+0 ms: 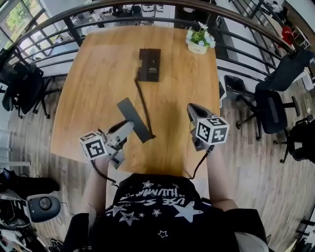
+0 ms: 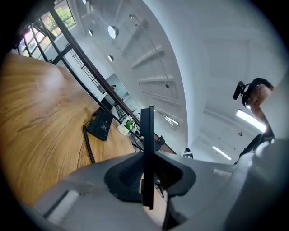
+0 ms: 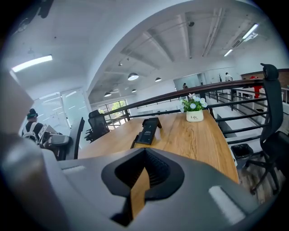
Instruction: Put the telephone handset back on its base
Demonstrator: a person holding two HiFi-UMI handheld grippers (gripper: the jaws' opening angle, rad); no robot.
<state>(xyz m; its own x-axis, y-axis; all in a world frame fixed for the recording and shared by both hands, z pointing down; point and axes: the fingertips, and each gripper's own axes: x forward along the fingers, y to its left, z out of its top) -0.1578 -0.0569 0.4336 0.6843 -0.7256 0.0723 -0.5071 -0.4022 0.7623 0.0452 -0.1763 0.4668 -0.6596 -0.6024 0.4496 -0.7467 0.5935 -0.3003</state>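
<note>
The black telephone base lies flat at the far middle of the wooden table. A coiled cord runs from it toward me to the handset, a flat dark bar held a little above the table. My left gripper is shut on the handset's near end. In the left gripper view the handset stands edge-on between the pads, with the base and cord beyond. My right gripper hovers at the table's right, shut and holding nothing; the base lies ahead of it.
A small potted plant stands at the table's far right corner. Black office chairs stand to the right and another chair to the left. A dark railing curves behind the table.
</note>
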